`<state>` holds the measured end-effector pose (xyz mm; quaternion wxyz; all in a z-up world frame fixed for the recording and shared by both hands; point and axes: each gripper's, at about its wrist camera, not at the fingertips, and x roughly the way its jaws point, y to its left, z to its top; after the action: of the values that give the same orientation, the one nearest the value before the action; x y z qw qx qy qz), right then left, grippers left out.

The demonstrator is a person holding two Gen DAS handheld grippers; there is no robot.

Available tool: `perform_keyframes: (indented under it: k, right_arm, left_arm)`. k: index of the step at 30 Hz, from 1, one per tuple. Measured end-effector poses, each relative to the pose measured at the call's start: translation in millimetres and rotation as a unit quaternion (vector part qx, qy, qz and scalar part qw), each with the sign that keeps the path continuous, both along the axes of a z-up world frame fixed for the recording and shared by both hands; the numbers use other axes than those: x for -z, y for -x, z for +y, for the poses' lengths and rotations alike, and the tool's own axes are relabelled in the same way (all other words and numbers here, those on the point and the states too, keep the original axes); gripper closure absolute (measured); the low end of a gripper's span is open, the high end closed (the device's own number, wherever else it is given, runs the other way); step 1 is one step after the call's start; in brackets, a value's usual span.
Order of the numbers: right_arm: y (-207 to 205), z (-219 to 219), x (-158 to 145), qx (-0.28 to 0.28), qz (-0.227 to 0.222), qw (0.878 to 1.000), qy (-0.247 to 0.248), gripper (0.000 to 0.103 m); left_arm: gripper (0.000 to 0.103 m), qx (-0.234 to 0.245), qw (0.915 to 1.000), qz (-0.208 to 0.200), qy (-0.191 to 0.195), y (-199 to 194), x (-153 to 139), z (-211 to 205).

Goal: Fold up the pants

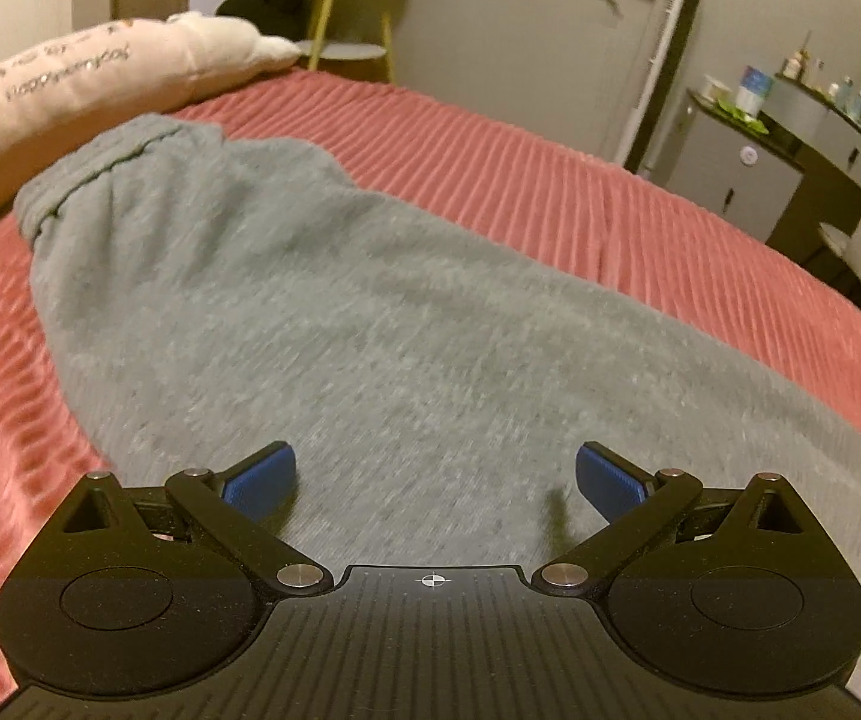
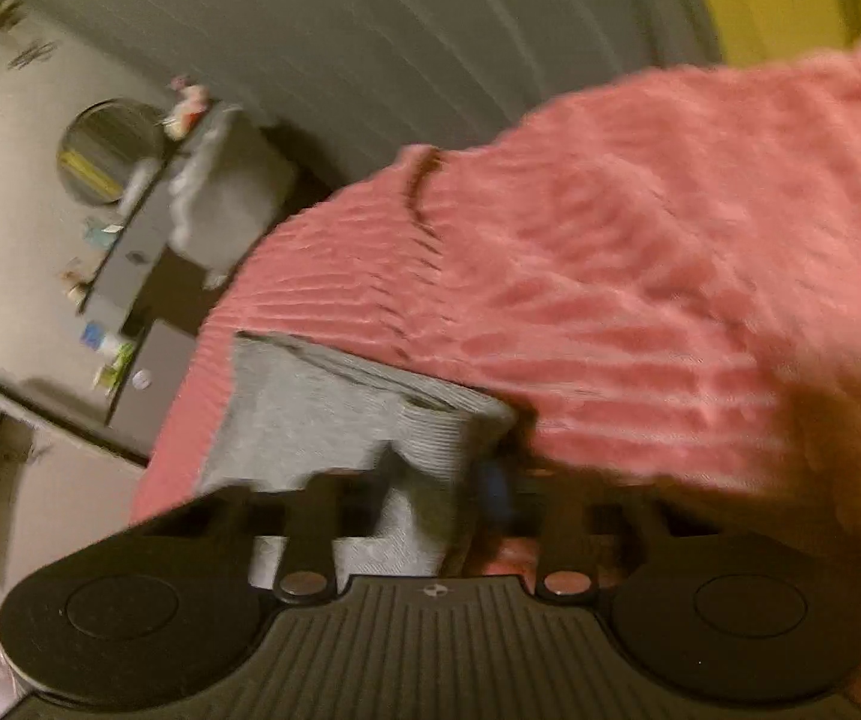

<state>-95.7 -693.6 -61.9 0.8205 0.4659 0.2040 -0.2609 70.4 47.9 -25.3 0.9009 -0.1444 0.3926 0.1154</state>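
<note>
Grey sweatpants point(image 1: 322, 312) lie lengthwise on the pink ribbed bedspread point(image 1: 550, 192), waistband at the far left near the pillow. My left gripper point(image 1: 435, 480) is open and empty, its blue pads wide apart just above the grey cloth. In the blurred right wrist view my right gripper point(image 2: 448, 480) is shut on the ribbed cuff end of the pants point(image 2: 370, 420), which bunches between the fingers over the bedspread point(image 2: 640, 276).
A cream pillow point(image 1: 70, 84) lies at the bed's far left. A yellow-legged side table point(image 1: 352, 30) stands behind it. A dresser with bottles point(image 1: 790, 138) and a white tower fan point(image 1: 664, 60) stand past the bed's right edge.
</note>
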Motion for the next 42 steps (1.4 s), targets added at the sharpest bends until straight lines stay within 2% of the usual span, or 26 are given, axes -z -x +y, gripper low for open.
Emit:
perform_keyframes:
  k: [3,6,9,12,14,17,20,22,24,26,27,29,30,32,33,35,38,41,42]
  right_arm:
    - [-4.0,3.5,-1.3,-0.012,0.008,1.000,0.024,0.079]
    - [-12.0,3.1,3.1,-0.023,0.026,0.999,0.020,0.075]
    - [-19.9,13.3,-10.7,-0.033,0.053,0.995,0.072,0.092]
    - [-29.3,30.8,-39.8,-0.049,0.047,0.989,0.130,0.095]
    - [-41.4,57.5,-68.4,-0.085,0.023,0.979,0.183,0.095]
    - [-69.1,135.3,-111.6,-0.199,-0.021,0.942,0.269,0.095]
    - [-86.2,219.2,-123.3,-0.324,-0.060,0.894,0.303,0.095]
    - [-93.7,273.8,-112.1,-0.402,-0.065,0.860,0.306,0.094]
    - [-99.9,320.3,-85.8,-0.465,-0.049,0.832,0.298,0.092]
    - [-109.1,353.9,-52.7,-0.529,-0.003,0.804,0.272,0.080]
    - [-111.6,363.6,-36.6,-0.547,0.026,0.798,0.250,0.075]
    - [-105.7,363.4,-27.1,-0.541,0.030,0.807,0.236,0.072]
    - [-105.2,358.5,-30.3,-0.533,0.028,0.812,0.234,0.066]
    - [-103.0,339.5,-40.6,-0.503,0.026,0.836,0.218,0.041]
    - [-100.9,327.9,-45.4,-0.475,0.023,0.853,0.214,0.024]
    - [-94.2,304.6,-56.7,-0.416,0.018,0.881,0.226,0.020]
    - [-87.2,280.5,-57.4,-0.338,0.044,0.904,0.257,0.015]
    - [-88.5,259.6,-46.2,-0.289,0.093,0.916,0.264,0.013]
    - [-90.2,257.5,-41.8,-0.282,0.109,0.916,0.265,0.013]
  left_arm:
    - [0.000,0.008,0.9998,0.018,-0.003,-4.1,2.7,-3.7]
    - [0.000,0.013,0.9991,0.037,-0.016,-8.1,6.9,-6.9]
    - [0.000,0.011,0.9994,0.032,-0.013,-6.2,5.9,-5.5]
    - [0.000,0.009,0.9995,0.030,-0.008,-5.8,5.7,-4.0]
    - [0.000,0.010,0.9995,0.028,-0.008,-6.0,5.5,-4.5]
    - [0.000,0.016,0.9996,0.024,-0.008,-5.6,4.1,-5.8]
    - [0.000,0.019,0.9997,0.014,-0.002,-2.2,1.0,-5.4]
    - [0.000,0.020,0.9998,0.005,0.005,1.2,-1.4,-4.7]
    - [0.000,0.026,0.9996,-0.002,0.012,3.6,-3.3,-4.1]
    - [0.000,0.034,0.9992,-0.005,0.017,4.6,-4.4,-4.9]
    - [0.000,0.040,0.9990,-0.006,0.021,4.9,-4.4,-5.3]
    - [0.000,0.054,0.9980,-0.012,0.030,5.5,-5.2,-6.4]
    - [0.000,0.064,0.9972,-0.018,0.036,5.7,-5.8,-7.3]
    - [0.000,0.090,0.9942,-0.033,0.048,5.4,-6.6,-11.0]
    - [0.000,0.104,0.9926,-0.038,0.050,4.8,-6.5,-13.9]
    - [0.000,0.136,0.9882,-0.045,0.054,3.8,-5.9,-21.8]
    - [0.000,0.185,0.9795,-0.051,0.060,5.6,-6.4,-34.5]
    - [0.000,0.222,0.9712,-0.054,0.067,10.9,-6.9,-44.8]
    - [0.000,0.230,0.9689,-0.054,0.072,12.2,-7.1,-47.6]
